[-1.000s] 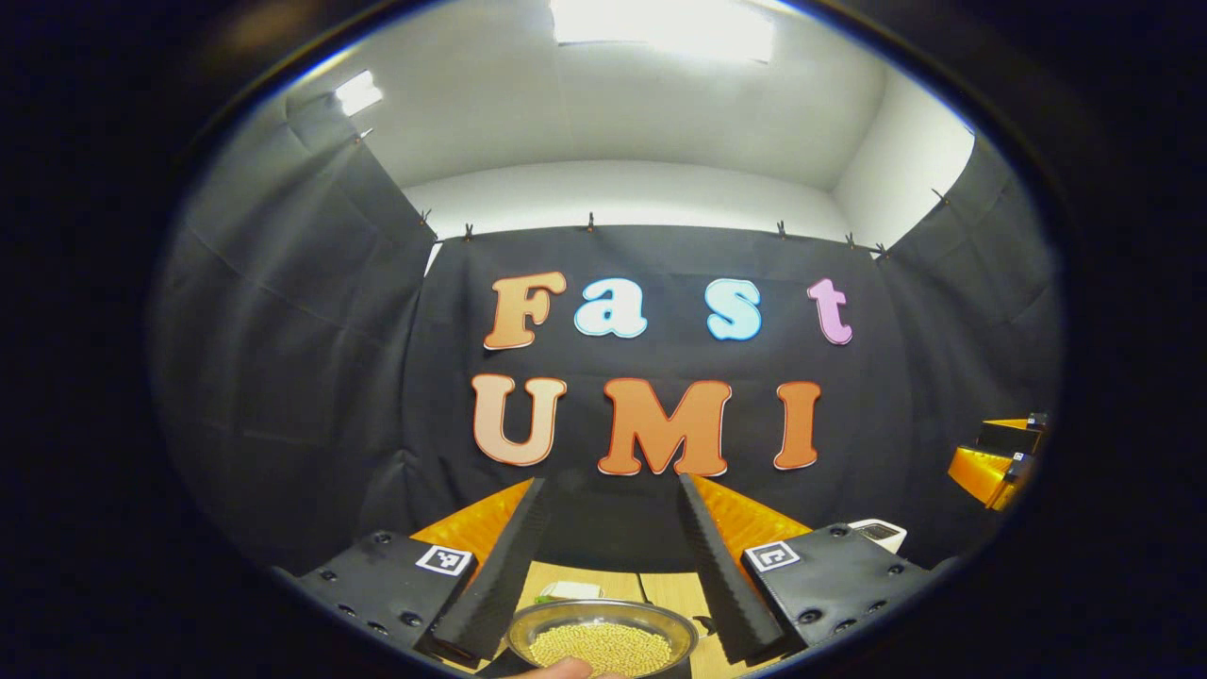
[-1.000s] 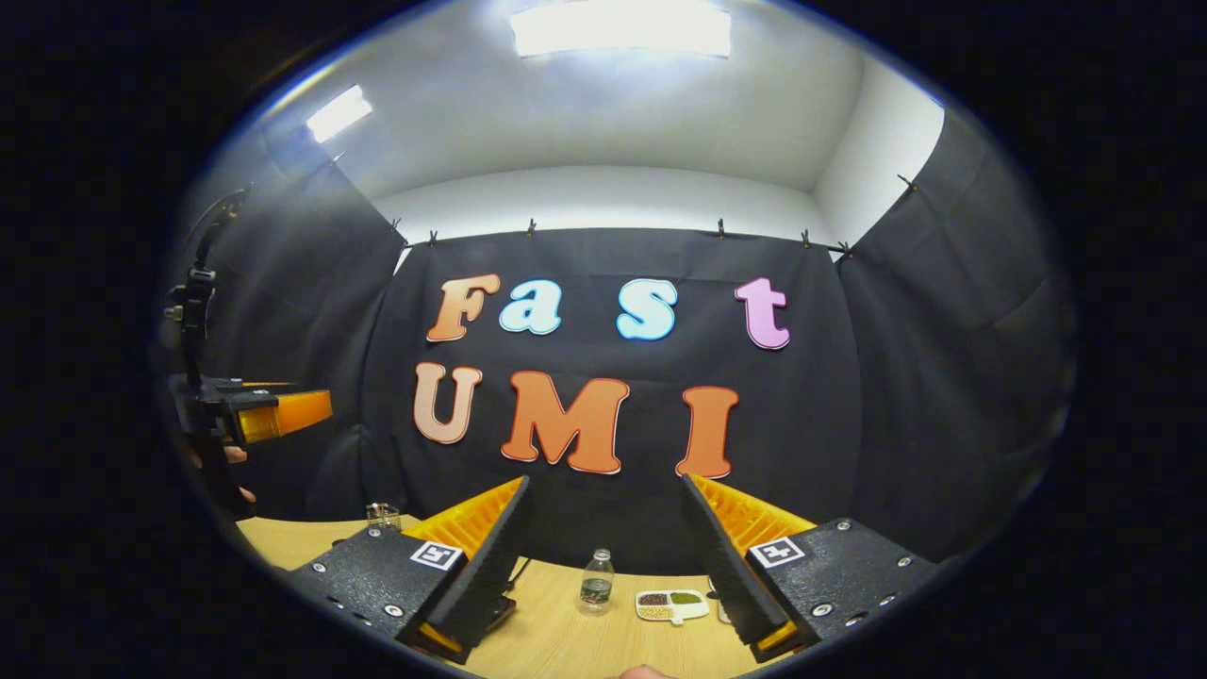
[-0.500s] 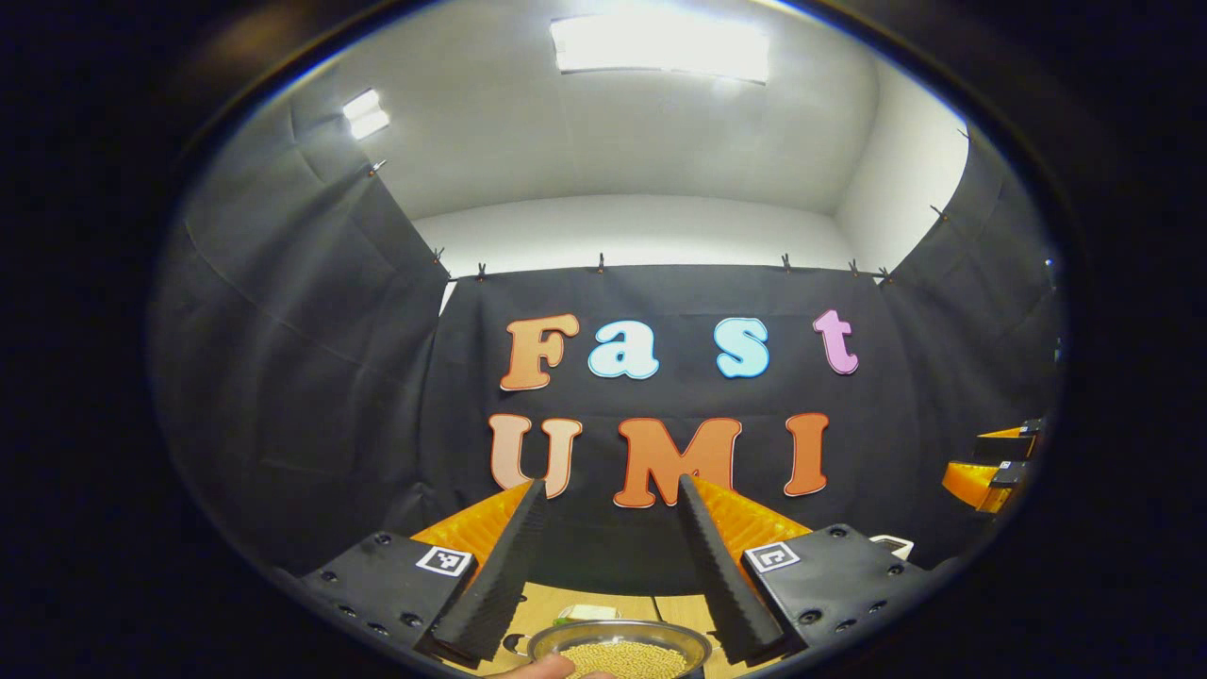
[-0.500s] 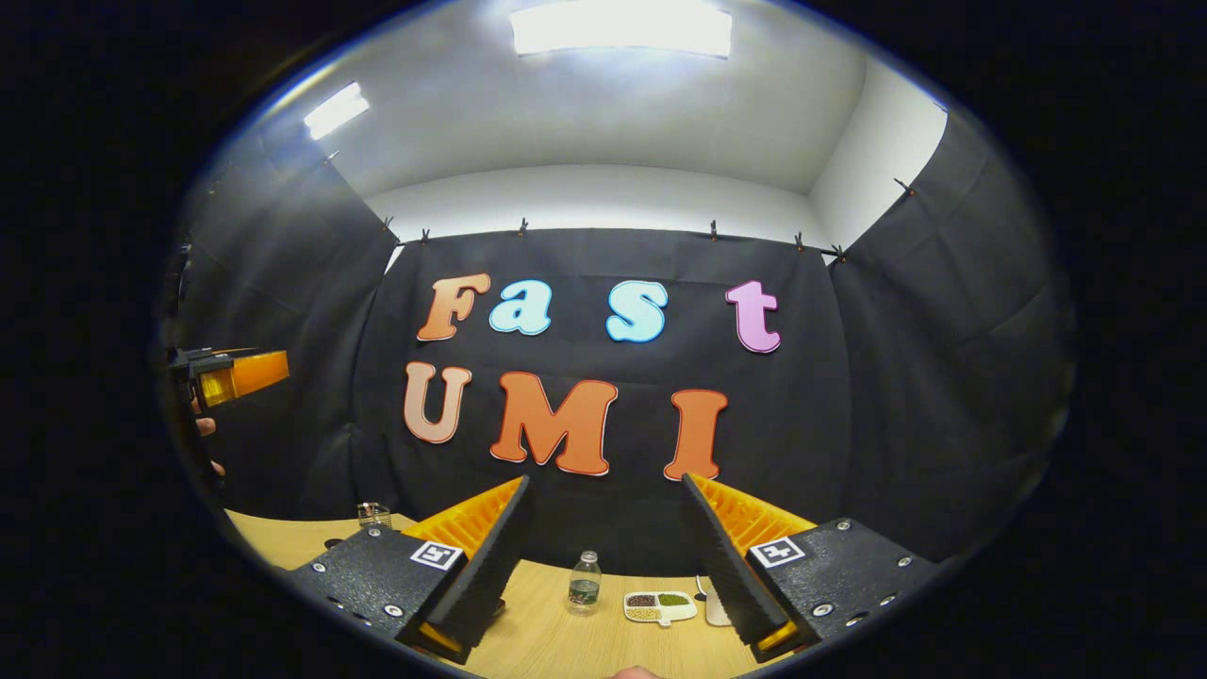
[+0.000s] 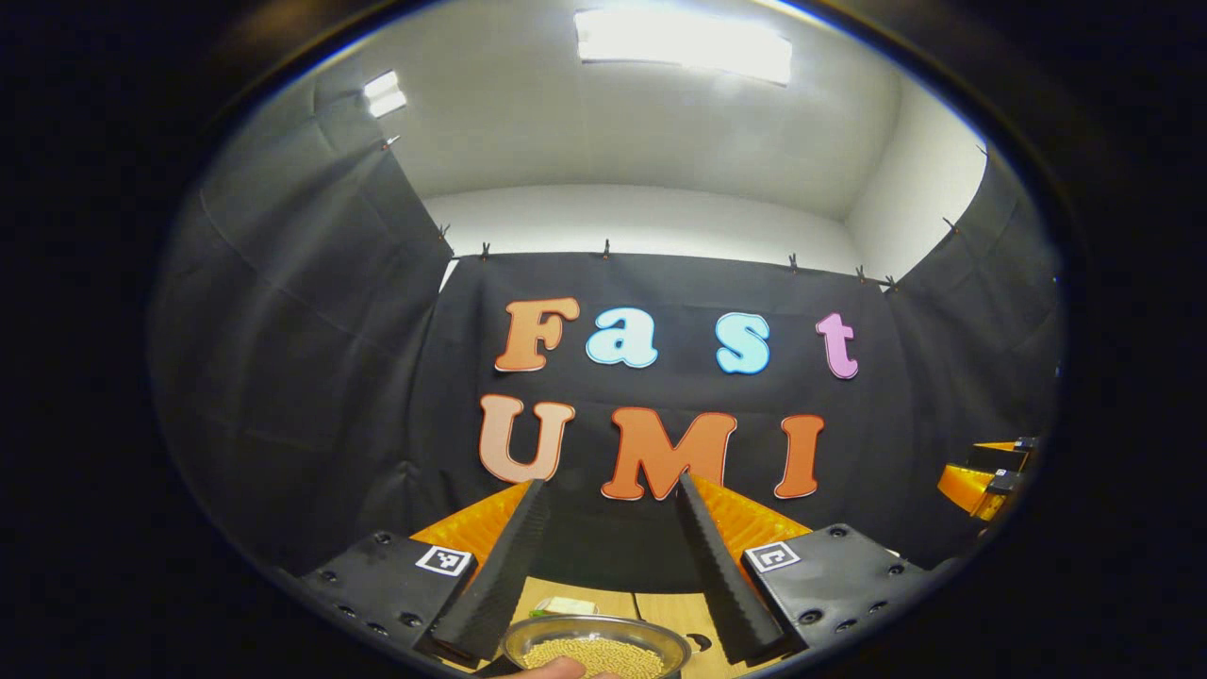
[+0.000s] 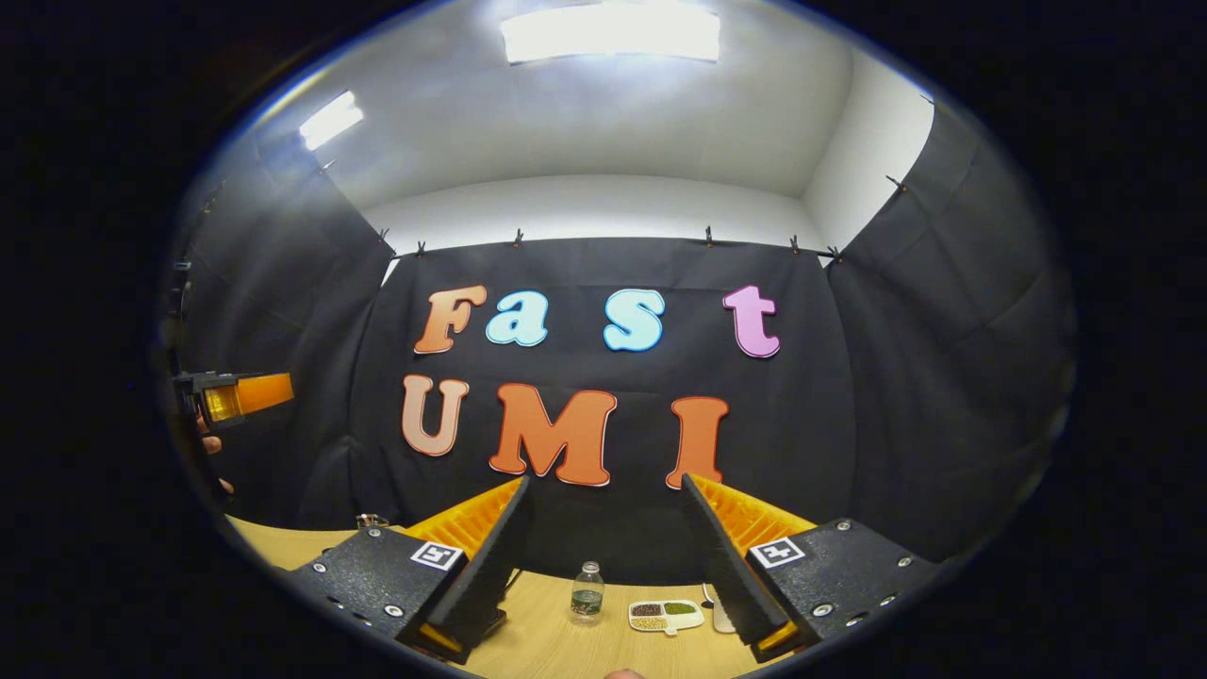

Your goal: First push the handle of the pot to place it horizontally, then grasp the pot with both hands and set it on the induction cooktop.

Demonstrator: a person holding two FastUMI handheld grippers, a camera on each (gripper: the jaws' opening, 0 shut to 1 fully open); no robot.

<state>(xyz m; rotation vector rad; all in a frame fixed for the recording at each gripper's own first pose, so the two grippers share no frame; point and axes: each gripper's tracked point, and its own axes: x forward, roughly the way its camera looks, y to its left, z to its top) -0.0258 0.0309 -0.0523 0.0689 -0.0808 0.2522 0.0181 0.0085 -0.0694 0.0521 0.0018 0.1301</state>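
A round metal pot (image 5: pixel 596 651) holding pale grains sits on the wooden table at the bottom of the left gripper view, just below and between my left gripper's fingers. The left gripper (image 5: pixel 611 483) is open, raised above the pot and pointing at the booth wall, with nothing between its fingers. A fingertip (image 5: pixel 558 668) shows at the pot's near rim. The right gripper (image 6: pixel 604 481) is also open and holds nothing. The left gripper (image 6: pixel 236 396) appears at the far left of the right gripper view with a hand behind it. The right gripper (image 5: pixel 985 470) appears at the right edge of the left gripper view.
On the wooden table (image 6: pixel 547 641) stand a small water bottle (image 6: pixel 586 592), a white divided dish (image 6: pixel 665 615) of beans and a glass (image 6: pixel 371 520) at the far left. A small white and green item (image 5: pixel 566 606) lies beyond the pot.
The left gripper's view tipped up, then partly back down, so the pot sits slightly higher in it than half a second ago. The right gripper's view drifted slightly. Both grippers stayed open.
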